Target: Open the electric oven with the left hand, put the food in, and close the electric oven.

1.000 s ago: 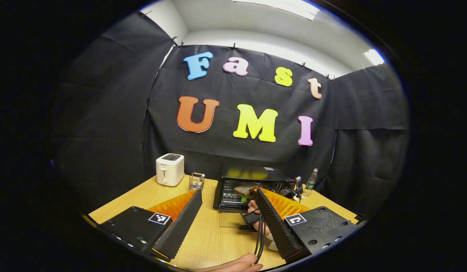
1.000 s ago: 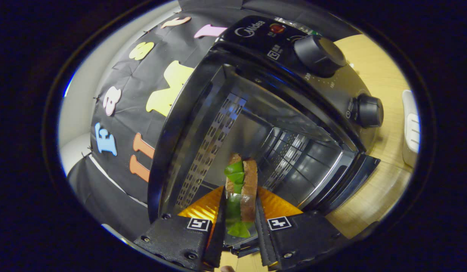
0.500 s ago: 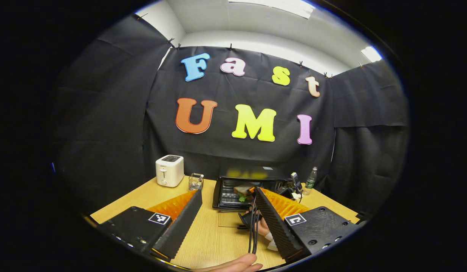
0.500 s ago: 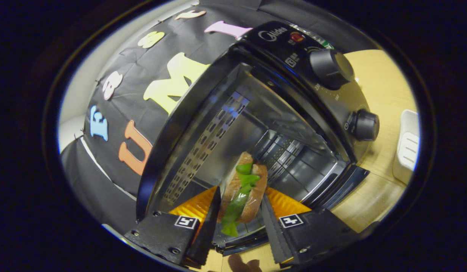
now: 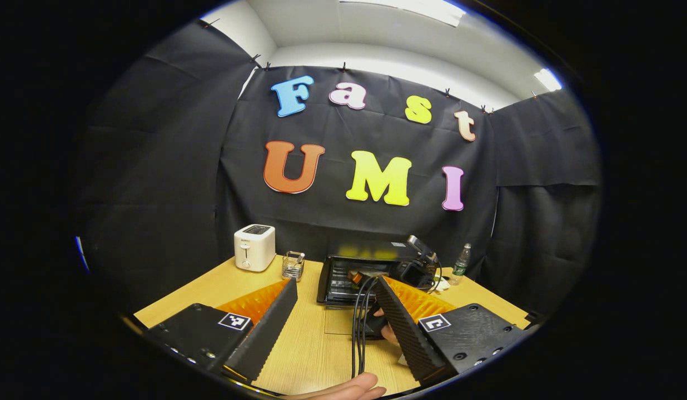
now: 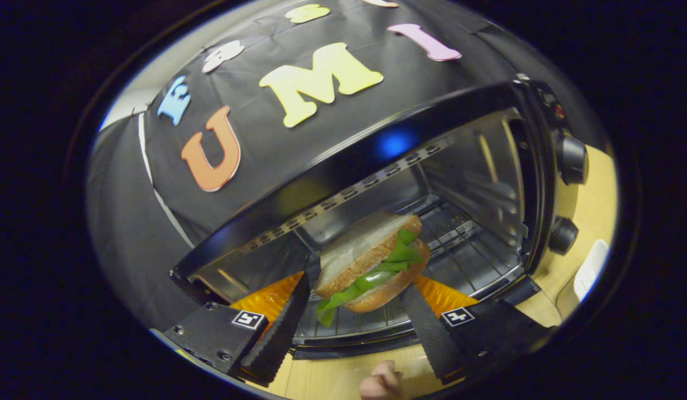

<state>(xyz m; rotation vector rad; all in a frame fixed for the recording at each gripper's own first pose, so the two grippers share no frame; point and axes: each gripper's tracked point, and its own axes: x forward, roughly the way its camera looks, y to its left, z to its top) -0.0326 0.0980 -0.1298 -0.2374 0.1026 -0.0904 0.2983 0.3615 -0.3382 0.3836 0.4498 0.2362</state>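
The black electric oven [image 6: 377, 150] stands open, its glass door [image 5: 338, 319] folded down flat onto the table. A sandwich [image 6: 371, 261] of brown bread and green lettuce lies flat over the front of the wire rack [image 6: 466, 261]. My right gripper [image 6: 357, 283] is open at the oven mouth, one finger on each side of the sandwich and spread wider than it. In the left gripper view the oven [image 5: 366, 261] is at the back of the table with the right gripper [image 5: 359, 276] reaching in. My left gripper [image 5: 336, 282] hangs back, open and holding nothing.
A white toaster [image 5: 255, 248] and a small glass holder [image 5: 292, 265] stand left of the oven, a bottle [image 5: 461, 261] to its right. Two knobs [image 6: 571, 159] sit on the oven's right panel. A black cable [image 5: 357, 322] trails over the wooden table [image 5: 210, 289]. A hand [image 5: 343, 389] shows at the bottom edge.
The right gripper rolled, turning the sandwich from on edge to flat, and its fingers spread apart from it. It also moved further into the oven mouth. The left gripper barely moved.
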